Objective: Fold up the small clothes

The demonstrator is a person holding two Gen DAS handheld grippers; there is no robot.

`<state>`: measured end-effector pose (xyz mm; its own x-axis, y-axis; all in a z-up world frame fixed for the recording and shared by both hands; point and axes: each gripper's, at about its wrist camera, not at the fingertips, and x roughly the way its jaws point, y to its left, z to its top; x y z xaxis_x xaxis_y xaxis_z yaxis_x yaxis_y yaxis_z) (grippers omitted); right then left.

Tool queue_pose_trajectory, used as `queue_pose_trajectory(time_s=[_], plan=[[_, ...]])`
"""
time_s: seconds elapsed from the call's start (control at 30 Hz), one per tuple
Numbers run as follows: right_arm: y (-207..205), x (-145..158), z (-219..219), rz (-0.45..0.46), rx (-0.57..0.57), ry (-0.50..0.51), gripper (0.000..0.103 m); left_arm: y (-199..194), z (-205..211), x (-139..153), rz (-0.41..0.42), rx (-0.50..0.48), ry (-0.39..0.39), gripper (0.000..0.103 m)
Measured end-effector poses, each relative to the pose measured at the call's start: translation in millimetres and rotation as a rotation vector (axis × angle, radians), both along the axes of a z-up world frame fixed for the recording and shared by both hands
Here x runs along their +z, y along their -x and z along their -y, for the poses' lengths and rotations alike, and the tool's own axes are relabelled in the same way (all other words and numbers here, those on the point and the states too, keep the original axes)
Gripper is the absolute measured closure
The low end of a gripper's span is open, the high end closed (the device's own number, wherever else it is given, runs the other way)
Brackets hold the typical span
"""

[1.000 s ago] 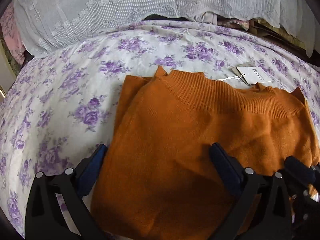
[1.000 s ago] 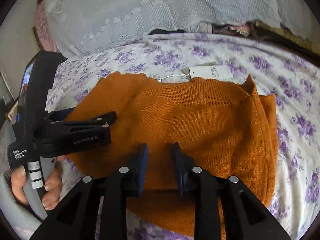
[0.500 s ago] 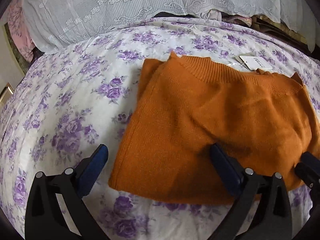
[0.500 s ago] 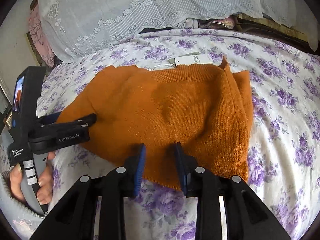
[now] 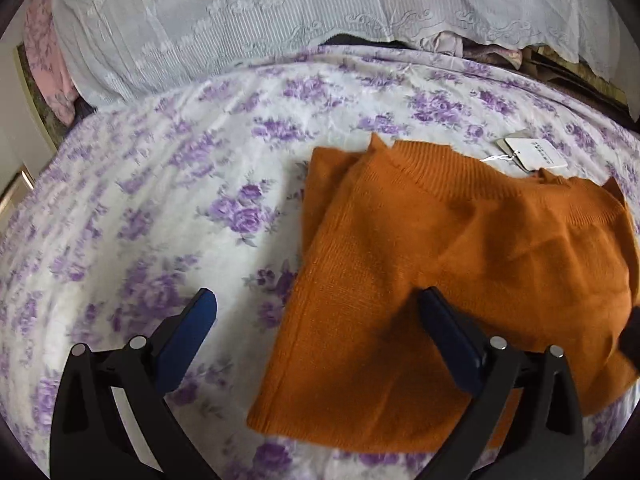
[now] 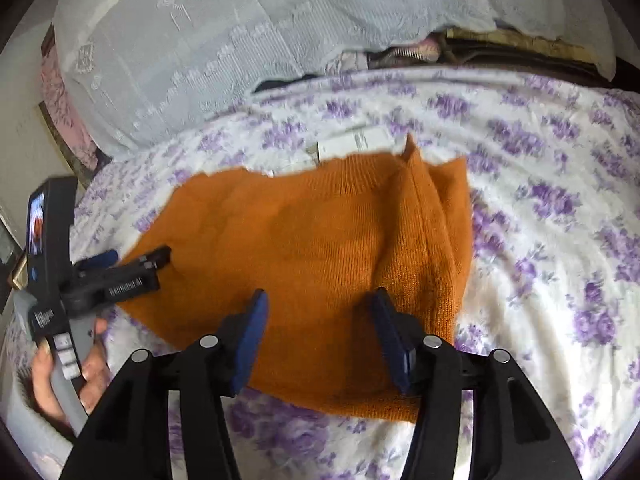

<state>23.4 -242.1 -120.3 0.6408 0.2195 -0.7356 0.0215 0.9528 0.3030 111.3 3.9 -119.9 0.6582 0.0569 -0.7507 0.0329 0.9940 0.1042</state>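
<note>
A folded orange knit sweater lies flat on the floral bedsheet, its ribbed collar at the far side with a white paper tag beside it. It also shows in the right wrist view, tag behind the collar. My left gripper is open and empty above the sweater's near left edge. My right gripper is open and empty above the sweater's near edge. The left gripper shows at the sweater's left side in the right wrist view.
A white lace cover drapes over pillows at the head of the bed. Pink floral fabric sits at the far left. Dark clutter lies behind the bed at the far right.
Both grippers have pulled back toward me and risen off the sweater. The right gripper's jaws have opened from nearly closed to wide. The left gripper stays open.
</note>
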Motion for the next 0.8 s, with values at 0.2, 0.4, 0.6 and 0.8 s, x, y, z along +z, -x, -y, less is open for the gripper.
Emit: queue_pose_trajectory(time_s=[0.2,0.4,0.6,0.8], plan=[[-3.4,21.1,6.0,0.066,-0.019,-0.041,0.045,-0.2,4.8,10.2,0.038,-0.014,-0.029,0.004],[-50.7,27.7,20.5,0.075,-0.088,-0.086,0.043,-25.8,8.7,32.3,0.1,-0.044,-0.028,0.004],[-72.5,-8.3,33.5,-0.009,-0.115,-0.109,0.042,-68.2,-5.5,-4.2,-0.045,0.007,0.017,0.004],[-47.7,9.9,40.9,0.09,-0.139,-0.124,0.037,-55.5,-10.4,7.5,-0.008,0.011,0.026,0.004]])
